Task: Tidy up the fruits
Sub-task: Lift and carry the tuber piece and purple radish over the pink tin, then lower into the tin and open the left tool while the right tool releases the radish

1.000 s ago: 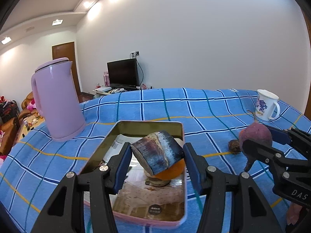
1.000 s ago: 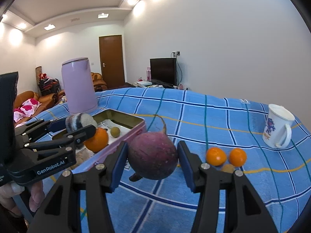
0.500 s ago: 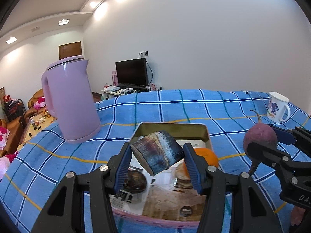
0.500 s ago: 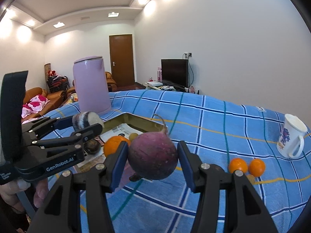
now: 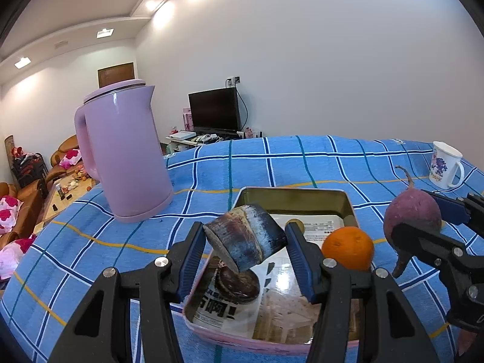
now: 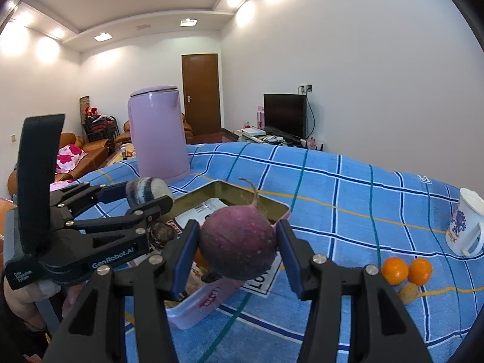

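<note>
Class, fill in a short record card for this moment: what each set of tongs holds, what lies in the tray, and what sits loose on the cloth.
left tongs: shut on dark sugarcane chunk
right tongs: shut on purple radish
tray: orange, dark round fruit, printed paper
loose on cloth: two small oranges, small brownish fruit
also on table: lilac kettle, white mug

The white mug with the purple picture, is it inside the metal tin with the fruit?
No, the white mug stands on the blue checked cloth, far off to the right of the tin.
</note>
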`<action>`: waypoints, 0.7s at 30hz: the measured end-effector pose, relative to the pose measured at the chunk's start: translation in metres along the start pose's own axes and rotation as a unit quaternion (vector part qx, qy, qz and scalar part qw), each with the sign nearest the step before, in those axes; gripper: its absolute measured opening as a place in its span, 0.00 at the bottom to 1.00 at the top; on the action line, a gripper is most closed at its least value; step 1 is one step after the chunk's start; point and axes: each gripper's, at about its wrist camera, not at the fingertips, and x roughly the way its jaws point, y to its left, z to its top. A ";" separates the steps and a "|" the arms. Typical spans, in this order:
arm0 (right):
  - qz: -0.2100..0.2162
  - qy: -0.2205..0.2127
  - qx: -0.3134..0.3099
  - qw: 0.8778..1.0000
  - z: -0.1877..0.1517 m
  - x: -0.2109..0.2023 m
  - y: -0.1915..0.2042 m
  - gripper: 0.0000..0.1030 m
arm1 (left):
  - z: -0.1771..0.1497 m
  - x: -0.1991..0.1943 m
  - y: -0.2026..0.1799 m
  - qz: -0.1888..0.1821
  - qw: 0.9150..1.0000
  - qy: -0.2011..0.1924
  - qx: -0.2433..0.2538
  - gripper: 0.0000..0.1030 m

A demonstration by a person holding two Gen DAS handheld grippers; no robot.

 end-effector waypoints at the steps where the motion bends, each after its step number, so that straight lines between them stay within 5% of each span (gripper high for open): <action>1: 0.001 0.000 -0.001 1.000 0.000 0.000 0.001 0.53 | 0.000 0.001 0.001 0.001 1.000 0.000 0.001 0.54; 21: 0.023 0.000 -0.003 1.000 0.002 0.010 0.017 0.53 | -0.004 0.023 0.029 0.004 0.999 0.039 -0.026 0.54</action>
